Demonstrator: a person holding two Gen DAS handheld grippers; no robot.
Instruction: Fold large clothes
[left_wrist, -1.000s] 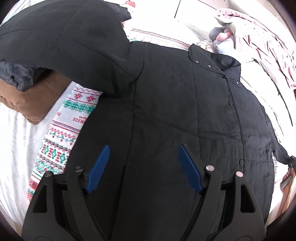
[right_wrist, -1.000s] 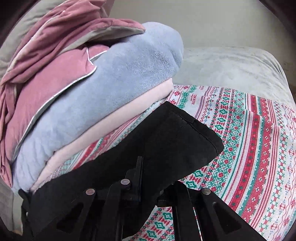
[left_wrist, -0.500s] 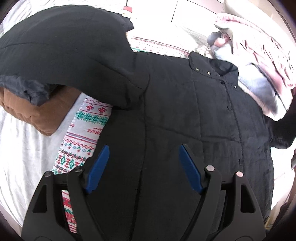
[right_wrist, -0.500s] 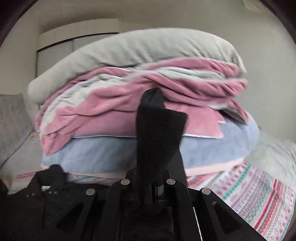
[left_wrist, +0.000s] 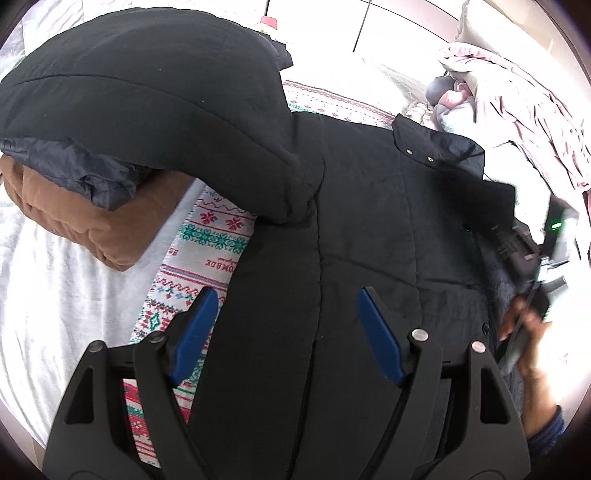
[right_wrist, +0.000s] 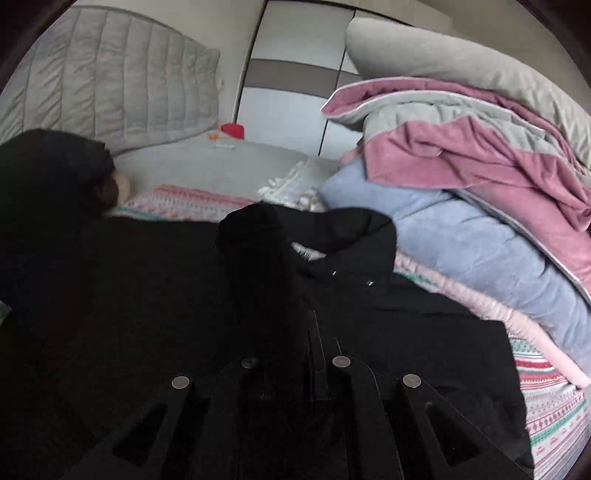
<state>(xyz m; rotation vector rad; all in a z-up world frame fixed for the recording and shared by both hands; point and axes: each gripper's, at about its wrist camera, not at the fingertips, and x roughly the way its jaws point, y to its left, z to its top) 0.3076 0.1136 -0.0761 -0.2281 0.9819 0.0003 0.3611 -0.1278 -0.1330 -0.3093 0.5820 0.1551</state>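
A large black quilted coat lies front-up on a patterned red, green and white blanket on a bed. Its left sleeve spreads out over a brown cushion. My left gripper is open, with blue pads, just above the coat's lower body. My right gripper is shut on the coat's right sleeve, held over the coat's chest near the collar. The right gripper also shows at the right edge of the left wrist view.
A pile of pink, grey and blue bedding stands right of the coat, with a grey pillow on top. A quilted grey headboard cushion and a small red object are at the back. White sheet lies to the left.
My right gripper has carried the right sleeve from the blanket beside the bedding pile up and across onto the coat's chest. The left gripper has stayed open, shifting slightly.
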